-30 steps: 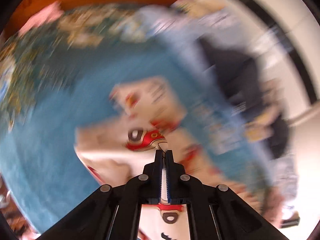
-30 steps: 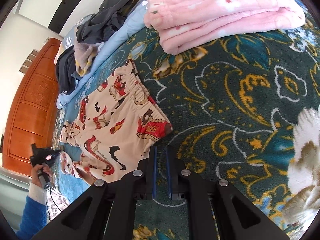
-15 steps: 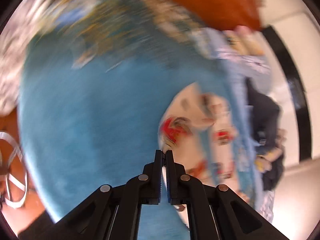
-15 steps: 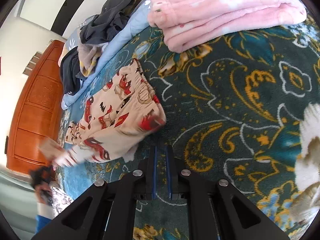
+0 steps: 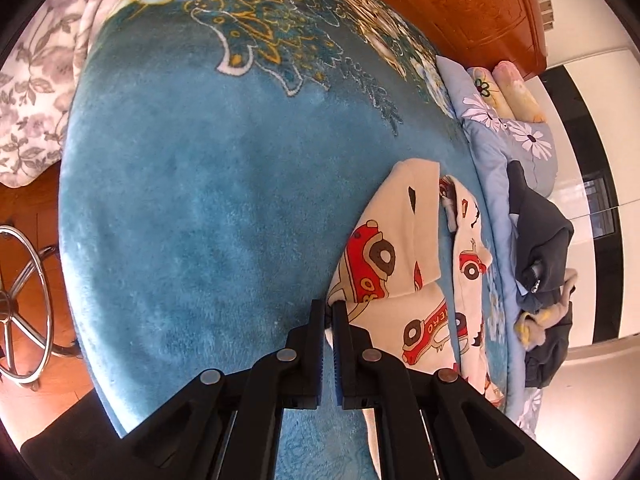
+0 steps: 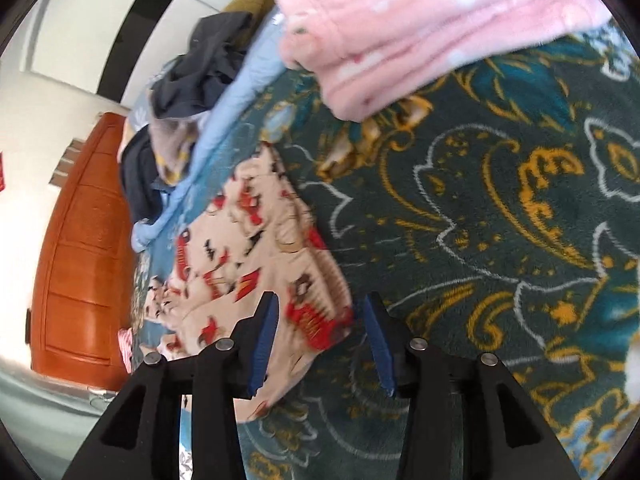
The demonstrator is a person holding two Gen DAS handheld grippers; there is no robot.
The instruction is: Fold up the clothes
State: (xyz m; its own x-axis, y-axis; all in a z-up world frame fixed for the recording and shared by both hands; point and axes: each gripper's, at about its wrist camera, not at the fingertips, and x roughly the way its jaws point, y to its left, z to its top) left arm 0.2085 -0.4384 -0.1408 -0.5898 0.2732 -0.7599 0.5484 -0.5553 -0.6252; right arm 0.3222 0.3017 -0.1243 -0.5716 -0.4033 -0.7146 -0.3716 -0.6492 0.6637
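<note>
Your left claw (image 5: 328, 310) is clamped on the pajama pants (image 5: 384, 256); your right claw (image 6: 320, 320) is opening around their corner on the bed (image 6: 500, 240).

left hand-held gripper (image 5: 328, 312): clamped | right hand-held gripper (image 6: 320, 320): jaws opening

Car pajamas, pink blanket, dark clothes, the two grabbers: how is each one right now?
Car pajamas: partly folded, on the blue blanket.
Pink blanket: folded.
Dark clothes: crumpled heap.
Left gripper: shut on a pajama edge.
Right gripper: jaws opening, pajama corner between them.
</note>
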